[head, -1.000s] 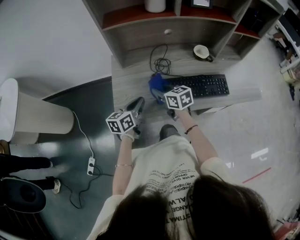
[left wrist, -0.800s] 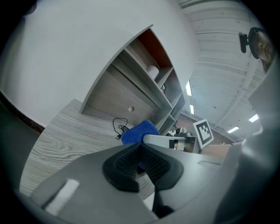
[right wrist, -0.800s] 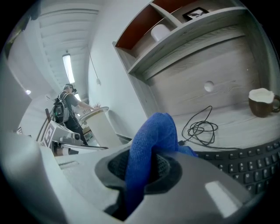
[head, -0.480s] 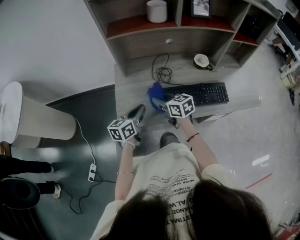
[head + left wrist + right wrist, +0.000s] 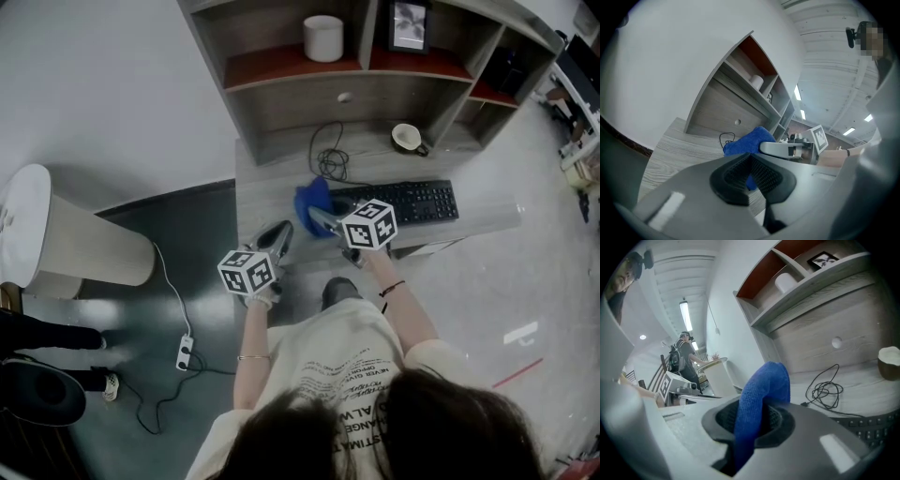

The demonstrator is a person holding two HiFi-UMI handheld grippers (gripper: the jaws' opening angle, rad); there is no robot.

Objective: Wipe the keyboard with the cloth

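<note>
Looking down from the head view, the right tool (image 5: 321, 218) is reaching over the near edge of the worktop (image 5: 267, 192), its jaws clamping a blue cloth (image 5: 312, 200) bunched right at the left end of the black keyboard (image 5: 405, 201); whether the cloth is touching the keys is hard to tell from up here. The left tool (image 5: 278, 232) is hanging near the worktop's front left corner, well apart from the keyboard. A coiled cable (image 5: 328, 160) and a cup (image 5: 406, 137) are lying further back, under the shelf (image 5: 281, 64). Over to the left gripper view: its jaws are pressing together with nothing between them, and the cloth is showing beyond them in the other tool. Now the right gripper view: the jaws are squeezing tight on a fold of the cloth, which is standing up above the pads, with the keyboard peeking in low on the right.
</note>
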